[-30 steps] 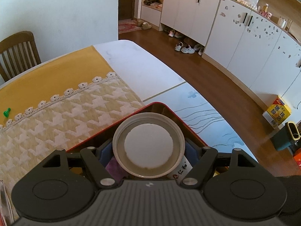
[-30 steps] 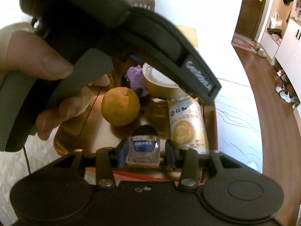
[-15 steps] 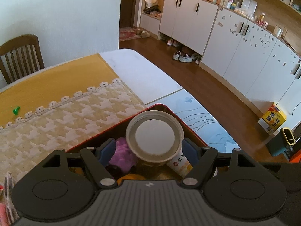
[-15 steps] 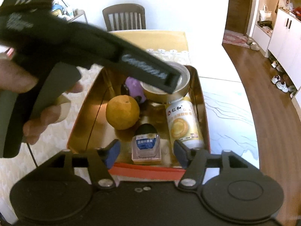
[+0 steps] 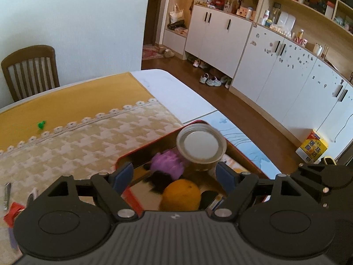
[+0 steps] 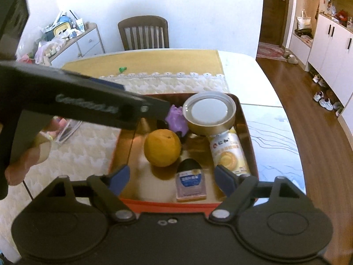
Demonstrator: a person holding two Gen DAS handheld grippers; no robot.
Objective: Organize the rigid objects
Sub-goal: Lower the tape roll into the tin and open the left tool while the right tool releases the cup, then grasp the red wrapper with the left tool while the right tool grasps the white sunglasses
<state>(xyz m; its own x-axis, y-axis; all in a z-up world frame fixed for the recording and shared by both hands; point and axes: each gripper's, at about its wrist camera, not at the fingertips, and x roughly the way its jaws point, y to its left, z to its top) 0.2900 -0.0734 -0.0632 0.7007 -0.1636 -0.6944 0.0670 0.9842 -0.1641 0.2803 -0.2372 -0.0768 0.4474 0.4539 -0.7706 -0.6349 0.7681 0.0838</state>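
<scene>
Grippers, left gripper (image 5: 174, 173) and right gripper (image 6: 171, 175), are both spread, empty. Round tin (image 6: 209, 112) sits at the tray's (image 6: 248, 137) far corner, leaning on the bottle (image 6: 229, 152); we reckon a bump tips it.

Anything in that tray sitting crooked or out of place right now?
Yes. In the red tray, the round tin is tilted, propped on the top of the lying bottle rather than sitting flat. The orange and small box lie normally.
</scene>
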